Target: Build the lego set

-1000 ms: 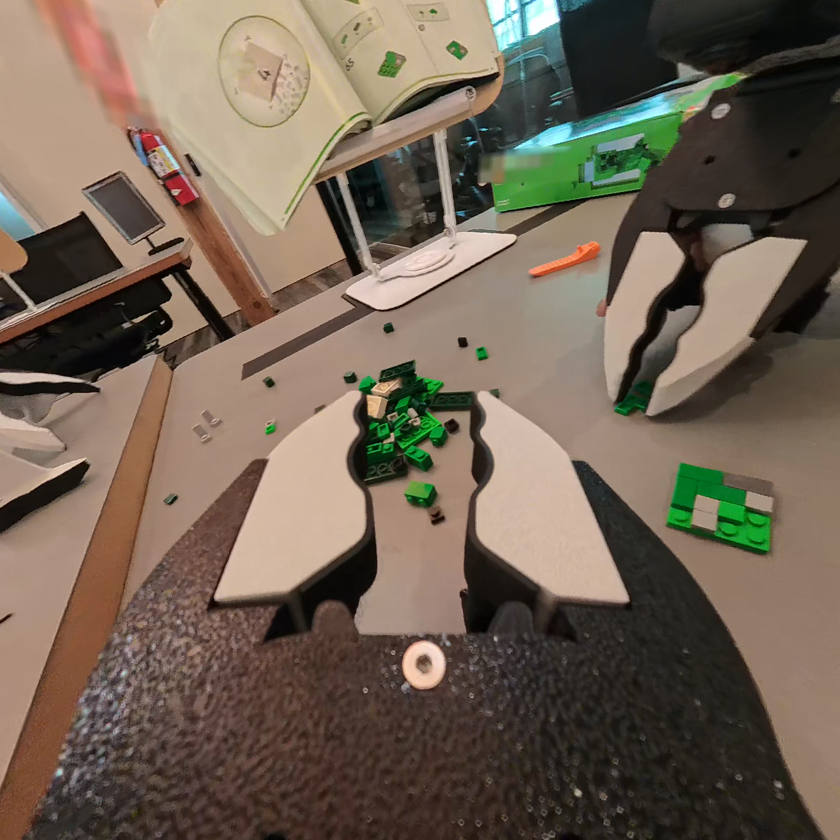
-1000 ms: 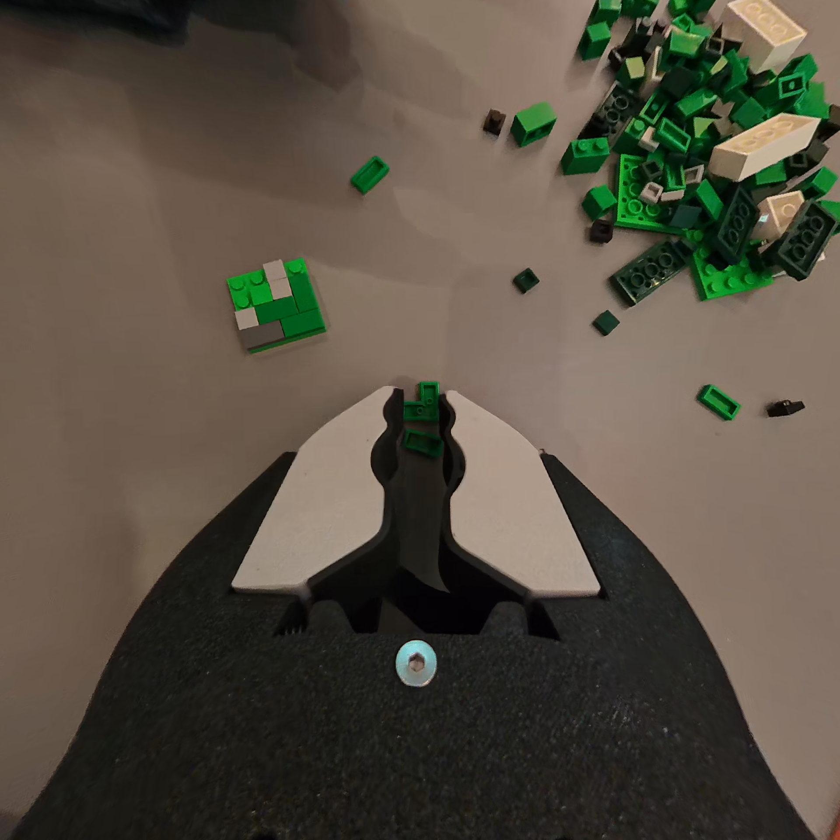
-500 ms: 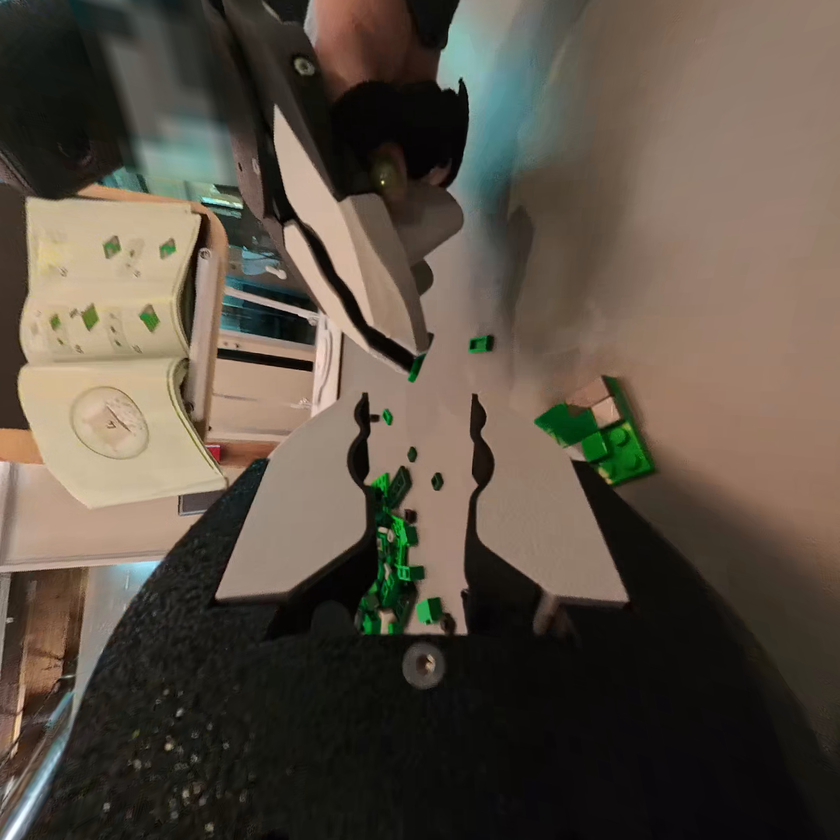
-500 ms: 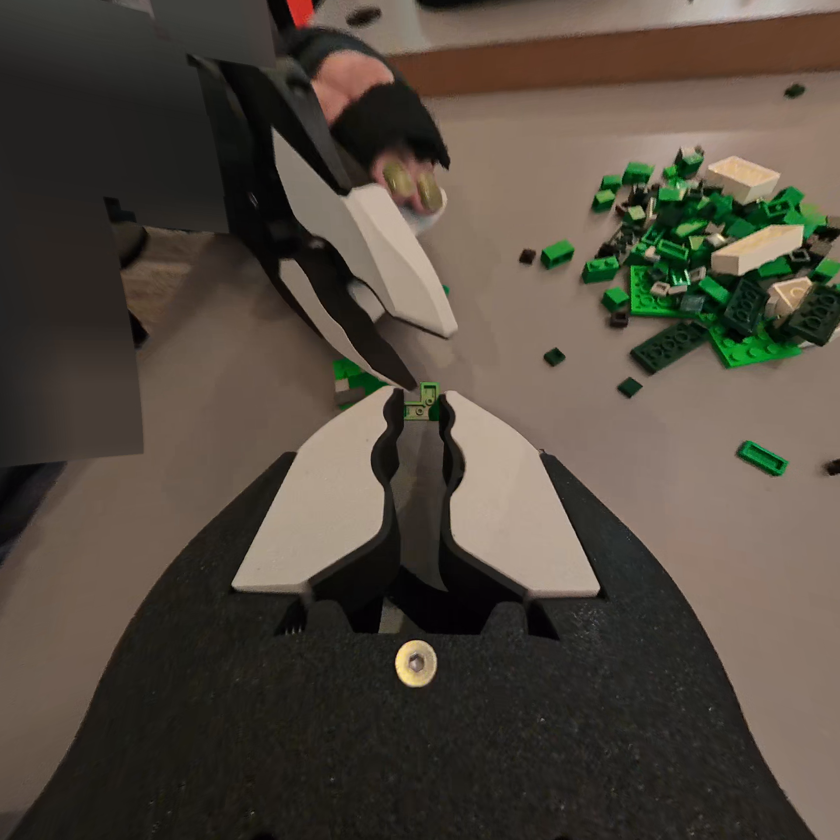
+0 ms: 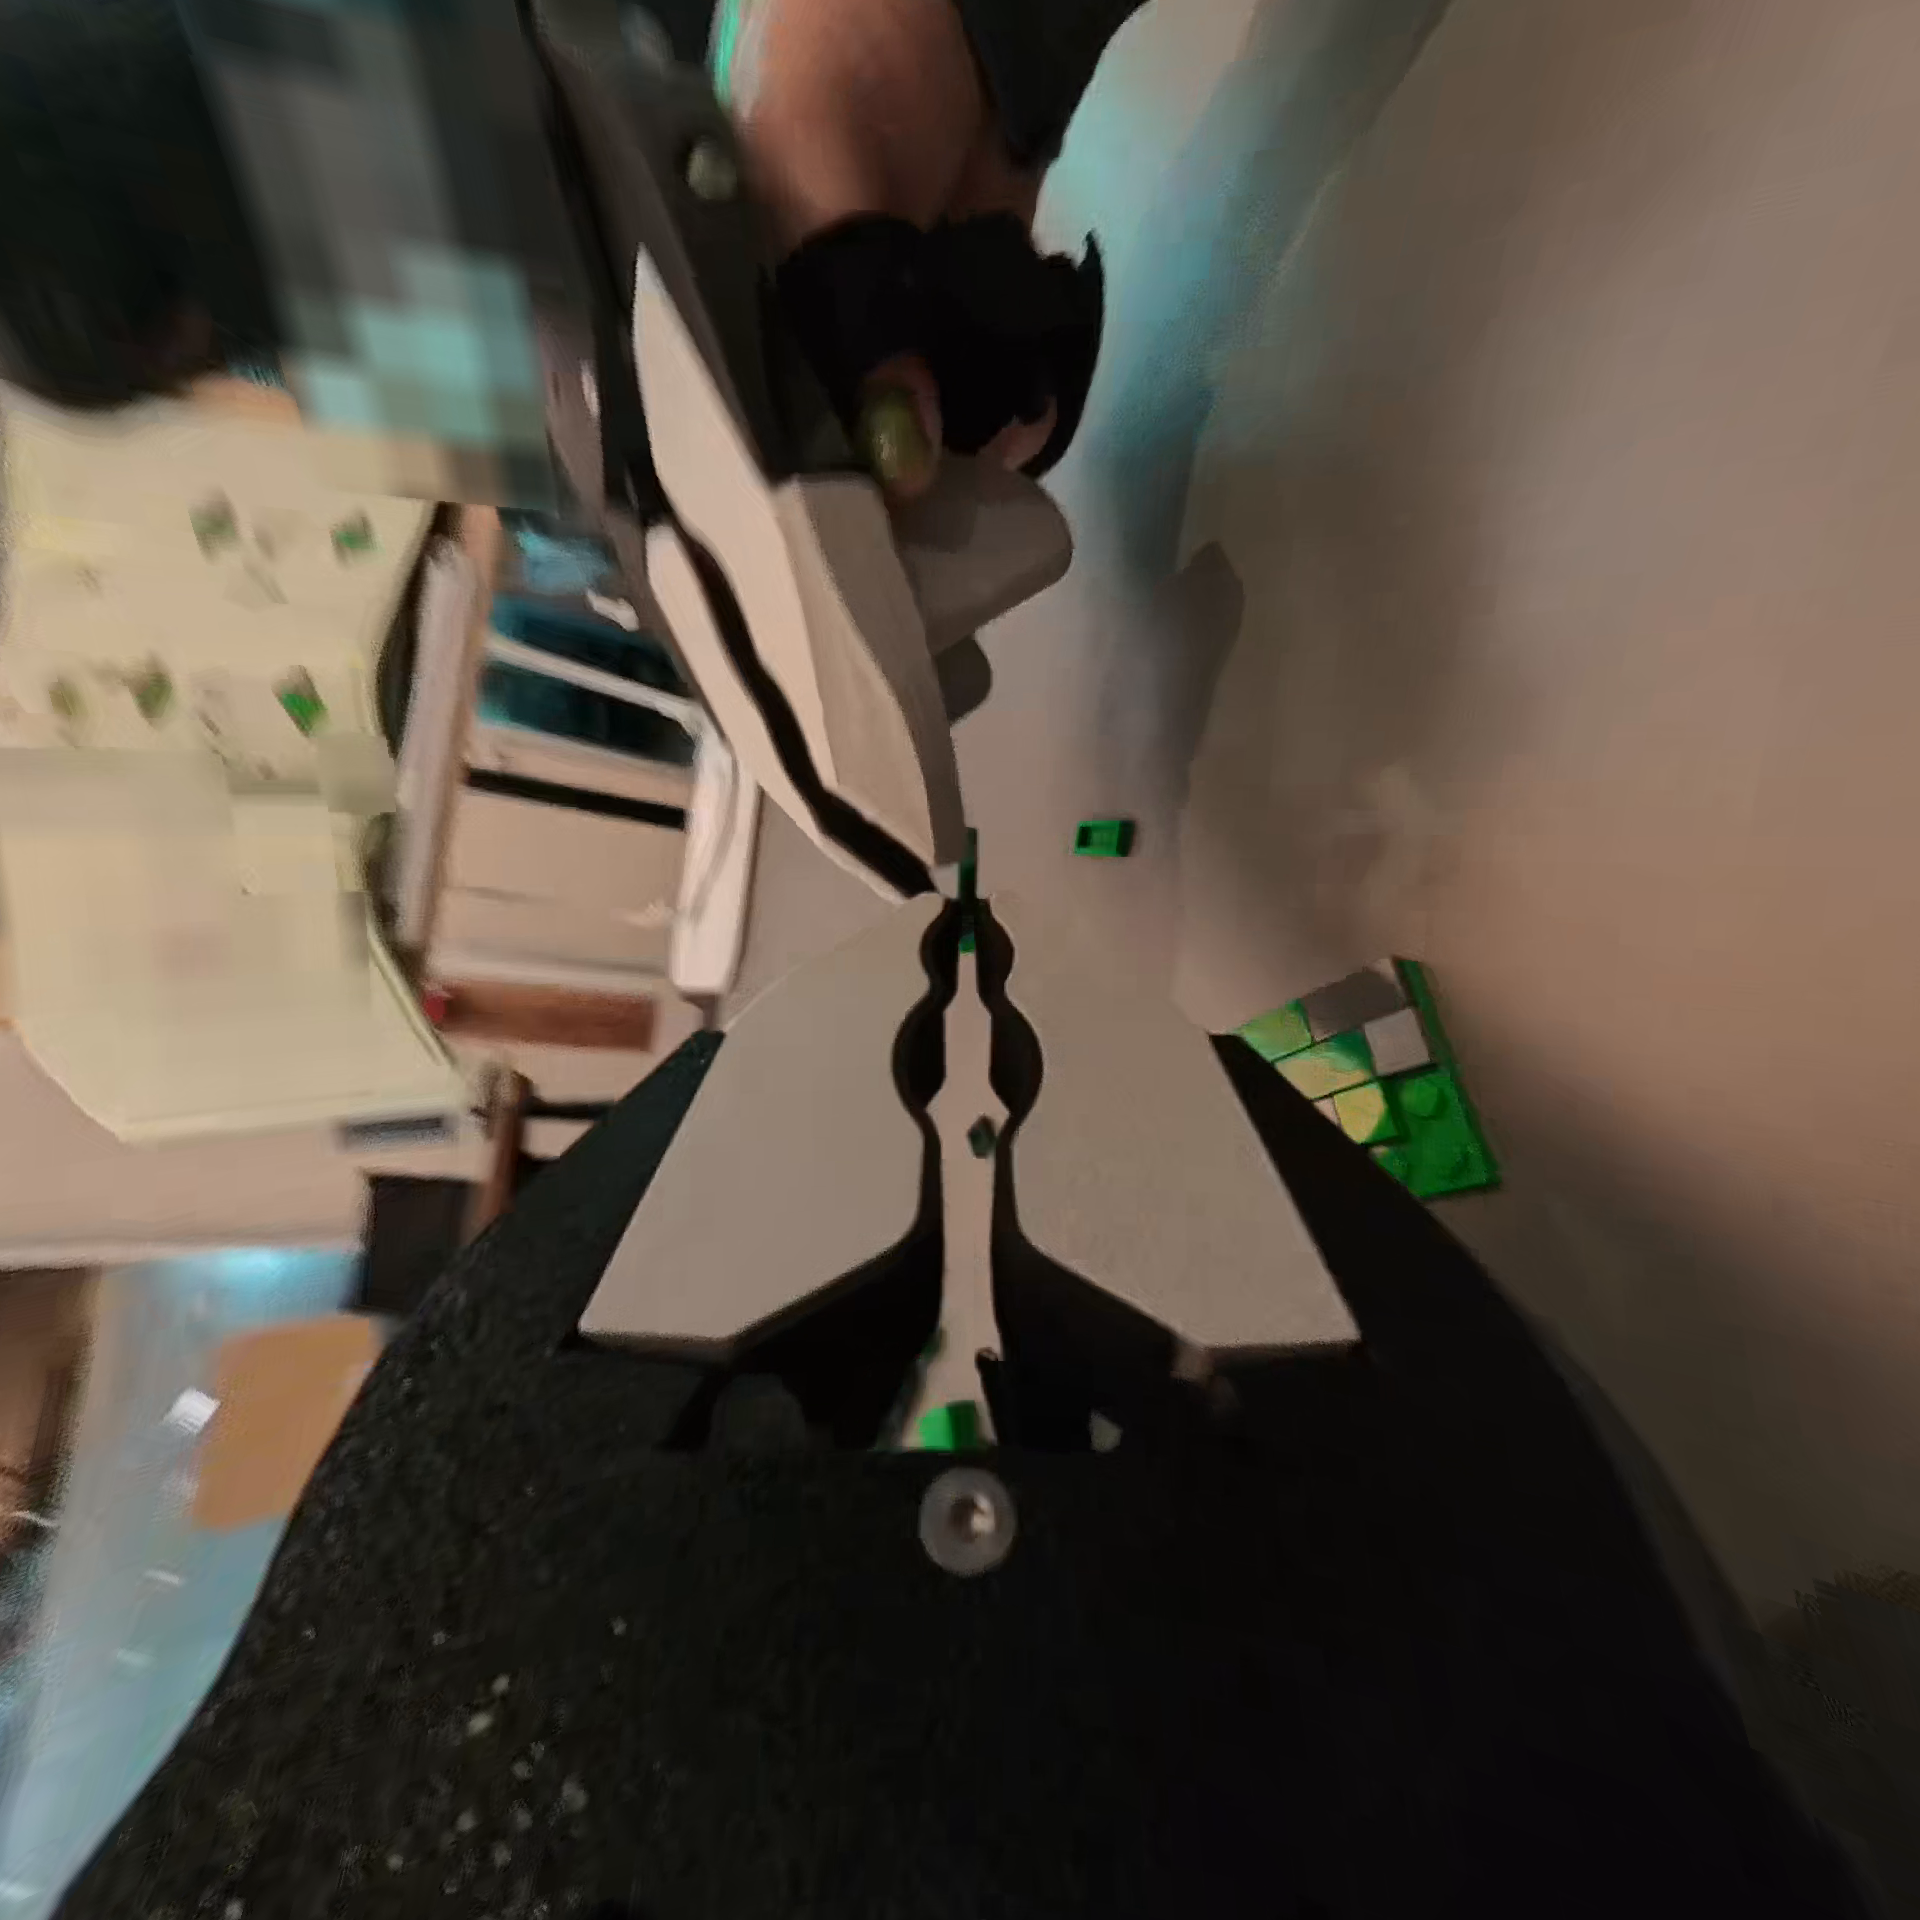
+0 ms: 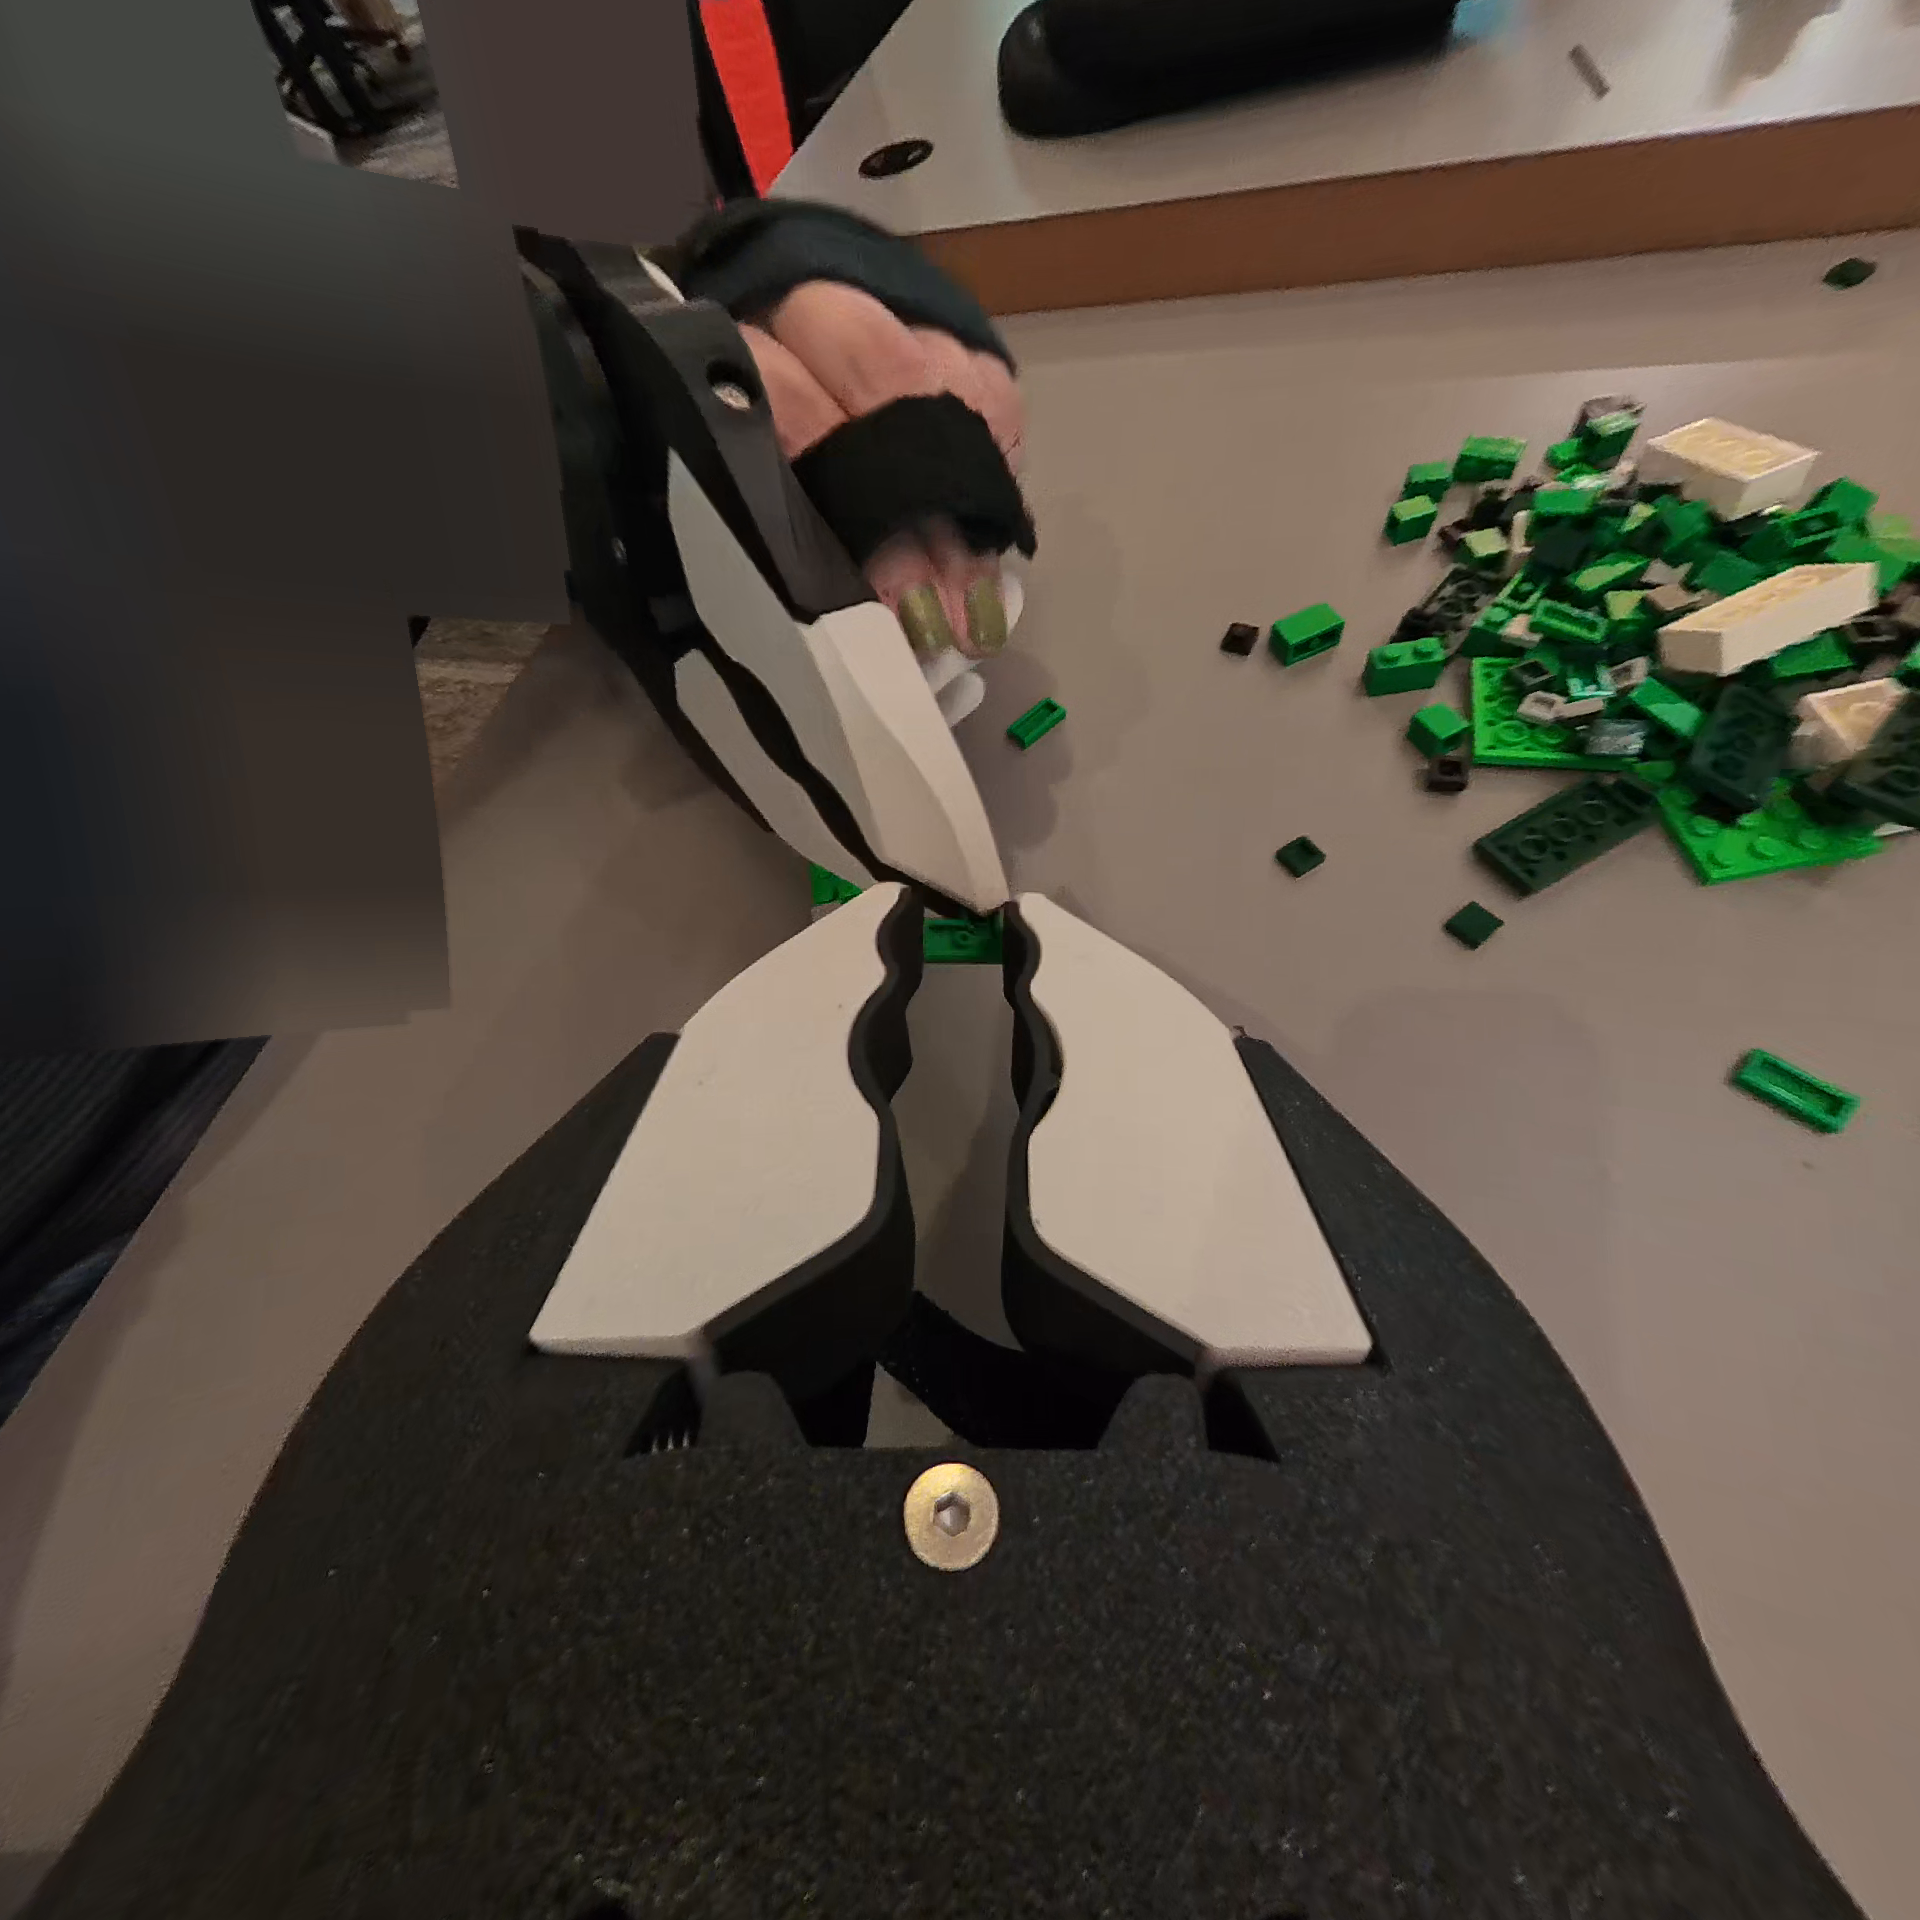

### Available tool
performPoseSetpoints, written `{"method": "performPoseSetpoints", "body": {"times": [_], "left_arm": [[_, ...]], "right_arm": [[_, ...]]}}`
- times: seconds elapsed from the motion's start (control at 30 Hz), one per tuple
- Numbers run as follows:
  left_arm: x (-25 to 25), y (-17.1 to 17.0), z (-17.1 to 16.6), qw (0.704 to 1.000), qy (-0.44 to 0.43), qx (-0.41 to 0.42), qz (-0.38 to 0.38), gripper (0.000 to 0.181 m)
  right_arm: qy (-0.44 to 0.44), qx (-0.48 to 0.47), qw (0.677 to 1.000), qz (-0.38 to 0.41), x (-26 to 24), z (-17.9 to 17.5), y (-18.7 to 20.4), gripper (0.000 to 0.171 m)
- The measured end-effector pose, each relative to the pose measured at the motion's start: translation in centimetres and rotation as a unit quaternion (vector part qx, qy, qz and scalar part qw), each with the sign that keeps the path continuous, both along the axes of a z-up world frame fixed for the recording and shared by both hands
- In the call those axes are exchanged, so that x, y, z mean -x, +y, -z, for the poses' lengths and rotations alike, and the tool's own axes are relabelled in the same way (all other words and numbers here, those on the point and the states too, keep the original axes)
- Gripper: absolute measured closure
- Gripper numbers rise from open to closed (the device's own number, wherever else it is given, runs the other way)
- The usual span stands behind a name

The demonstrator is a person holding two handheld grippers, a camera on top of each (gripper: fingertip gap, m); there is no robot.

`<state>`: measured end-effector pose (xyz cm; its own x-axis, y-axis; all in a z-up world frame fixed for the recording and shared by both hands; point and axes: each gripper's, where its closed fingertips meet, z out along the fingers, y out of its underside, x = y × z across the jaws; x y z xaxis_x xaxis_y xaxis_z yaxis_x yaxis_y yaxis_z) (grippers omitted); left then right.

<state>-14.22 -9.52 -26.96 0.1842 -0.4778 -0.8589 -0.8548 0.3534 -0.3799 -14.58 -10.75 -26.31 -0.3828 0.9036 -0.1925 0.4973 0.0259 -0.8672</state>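
Across the grey bench, the loose brick pile fills the right wrist view's upper right. At frame centre the right hand-held gripper pinches a small green plate. The left hand-held gripper, nearly closed, clasps that plate's edge; the part-built green square lies at mid-right.
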Motion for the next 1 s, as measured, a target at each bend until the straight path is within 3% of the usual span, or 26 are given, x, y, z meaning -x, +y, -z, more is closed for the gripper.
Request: {"method": "performPoseSetpoints", "body": {"times": [0.1,0.17,0.27,0.37,0.5,0.73,0.83,0.9,1.0], "left_arm": [[0.4,0.2,-0.6,0.983,-0.137,0.115,-0.030,0.179],[0.1,-0.3,-1.5,0.943,-0.248,0.220,-0.005,0.179],[-0.3,-1.2,-2.2,0.909,-0.306,0.279,0.045,0.179],[-0.3,-1.4,-1.8,0.904,-0.310,0.292,0.046,0.179],[-0.3,-1.3,-1.7,0.898,-0.317,0.302,0.046,0.179],[-0.2,-1.4,-2.0,0.897,-0.328,0.290,0.057,0.177],[2.8,-0.7,-1.9,0.920,-0.305,0.246,0.000,0.161],[6.2,0.0,-2.5,0.929,-0.308,0.196,-0.064,0.162],[11.5,0.4,-3.2,0.916,-0.335,0.162,-0.148,0.166]], "right_arm": [[0.041,-0.035,0.998,0.025,0.1,-1.4,1.0,0.149],[0.051,-0.068,0.996,0.038,-0.1,-2.0,1.4,0.149],[0.042,-0.076,0.996,0.023,-0.1,-2.2,0.8,0.152],[0.032,-0.098,0.995,0.002,-0.2,-1.8,0.1,0.160],[0.029,-0.098,0.994,-0.023,-0.4,-1.6,-0.7,0.158],[0.035,-0.091,0.995,-0.010,0.1,-1.8,-0.6,0.168],[-0.024,-0.089,0.991,0.095,-0.2,-0.8,3.2,0.169],[-0.094,-0.068,0.982,0.146,-1.6,0.7,5.4,0.169],[-0.174,0.093,0.969,0.151,-2.8,1.7,5.8,0.169]]}}
